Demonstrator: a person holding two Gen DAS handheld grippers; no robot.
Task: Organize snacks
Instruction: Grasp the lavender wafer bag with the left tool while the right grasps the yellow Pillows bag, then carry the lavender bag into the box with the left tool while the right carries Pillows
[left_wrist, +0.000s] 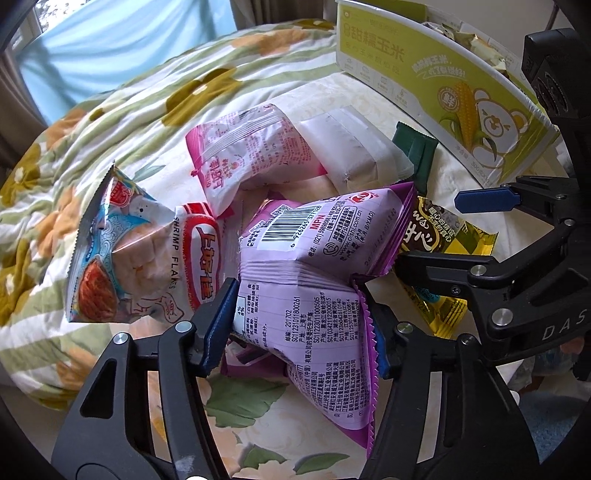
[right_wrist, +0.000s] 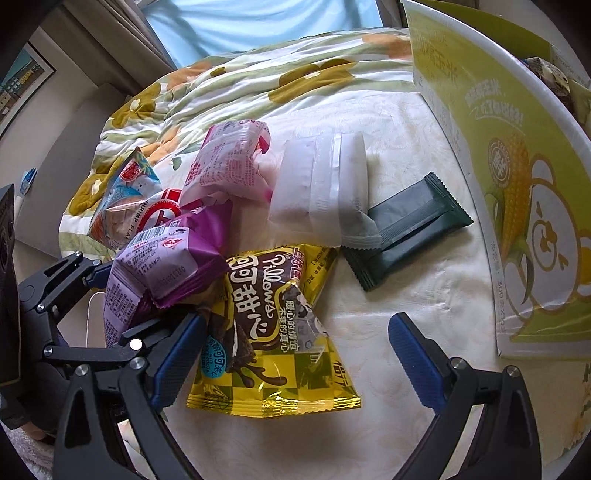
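Blue-padded left gripper (left_wrist: 299, 321) pinched closed on crinkled purple foil snack packet (left_wrist: 314, 266) atop snack pile on floral bedspread (left_wrist: 122, 122), right gripper (right_wrist: 295, 362) held wide open, empty, straddling yellow cocoa-pillow bag (right_wrist: 273, 332), green corn-printed cardboard box (right_wrist: 524, 206) stood nearby.

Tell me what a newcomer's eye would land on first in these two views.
First, the purple snack bag, pinched between the left gripper pads at the front of the pile. Next, the yellow Pillows bag lying flat on the bedspread, between the open right gripper fingers. Behind stands the corn-printed box, at the right.
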